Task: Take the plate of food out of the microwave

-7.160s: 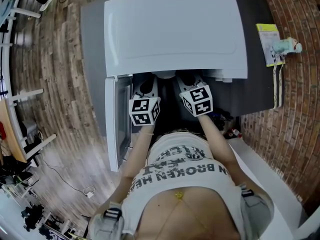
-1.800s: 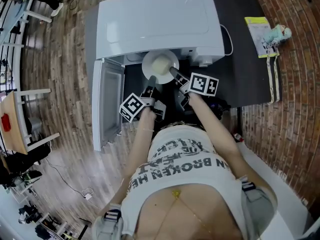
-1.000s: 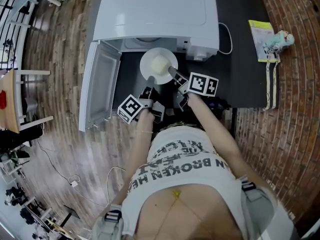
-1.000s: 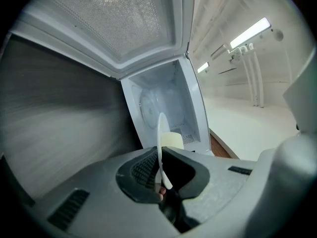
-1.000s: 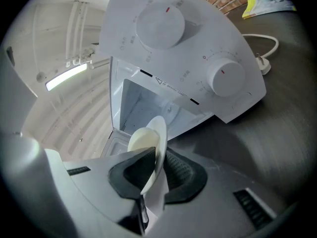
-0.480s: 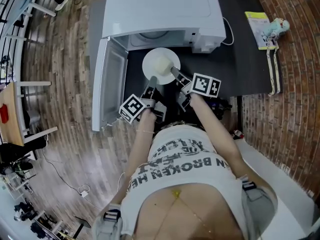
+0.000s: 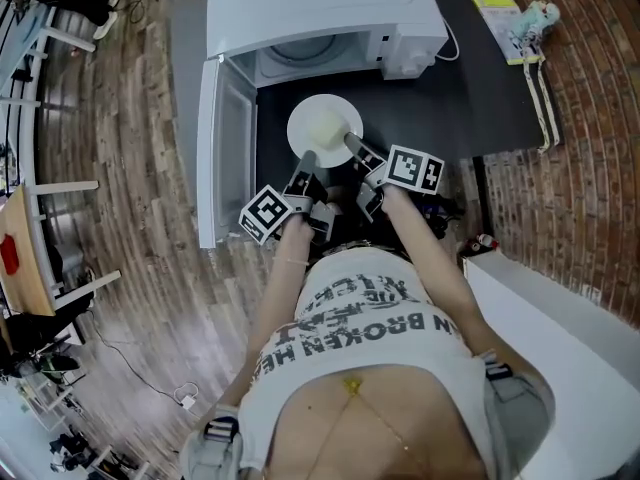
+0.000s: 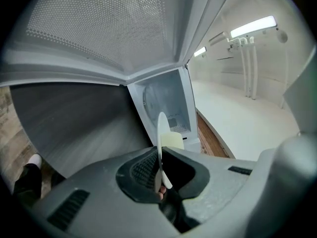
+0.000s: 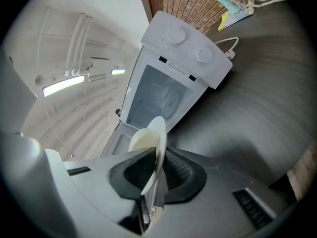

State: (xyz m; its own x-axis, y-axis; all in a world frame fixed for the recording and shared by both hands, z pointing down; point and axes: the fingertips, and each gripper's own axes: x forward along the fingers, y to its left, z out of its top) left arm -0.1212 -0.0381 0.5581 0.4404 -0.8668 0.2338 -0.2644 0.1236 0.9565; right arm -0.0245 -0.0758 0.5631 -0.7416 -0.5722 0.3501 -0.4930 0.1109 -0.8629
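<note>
A white plate (image 7: 324,131) with a pale mound of food (image 7: 322,124) hangs over the black table (image 7: 480,98), in front of the open white microwave (image 7: 310,8). My left gripper (image 7: 305,160) is shut on the plate's near left rim. My right gripper (image 7: 352,145) holds the near right rim, and its jaws are closing on it. In the left gripper view the plate (image 8: 161,133) stands edge-on between the pads (image 8: 143,170). The right gripper view shows the rim (image 9: 157,143) between its pads (image 9: 181,175), with the empty cavity (image 9: 163,100) behind.
The microwave door (image 7: 222,148) hangs open to the left of the plate. A white cord (image 7: 452,40) runs from the microwave's right side. A yellow booklet (image 7: 500,13) and a teal toy (image 7: 542,12) lie at the table's far right. A white counter (image 7: 560,318) is at the lower right.
Both grippers were inside the microwave earlier. They have since drawn the plate out and towards me, and over the last second it has moved farther from the cavity.
</note>
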